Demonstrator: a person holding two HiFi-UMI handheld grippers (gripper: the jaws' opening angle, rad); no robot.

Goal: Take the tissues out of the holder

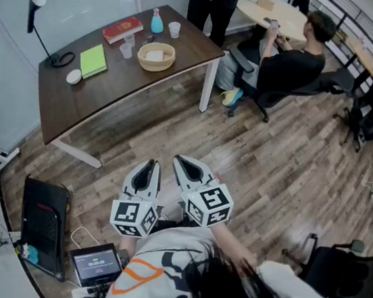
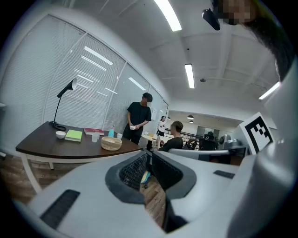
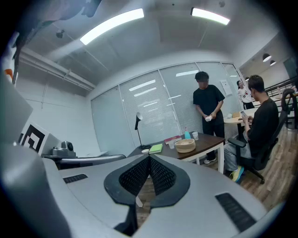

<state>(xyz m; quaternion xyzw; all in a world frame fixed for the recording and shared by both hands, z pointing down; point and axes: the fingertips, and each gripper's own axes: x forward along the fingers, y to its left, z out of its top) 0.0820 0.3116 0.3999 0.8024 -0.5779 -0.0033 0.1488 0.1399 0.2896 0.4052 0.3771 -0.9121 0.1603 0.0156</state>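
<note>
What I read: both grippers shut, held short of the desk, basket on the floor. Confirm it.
One error: the basket sits on the desk, not the floor; the head view shows it. The left gripper and right gripper are shut, short of the desk.

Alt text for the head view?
Seen from above, a person holds the left tongs and right tongs, both shut and empty, over a wood floor, short of a dark desk carrying a woven basket. A seated person and a standing person are beyond it.
</note>
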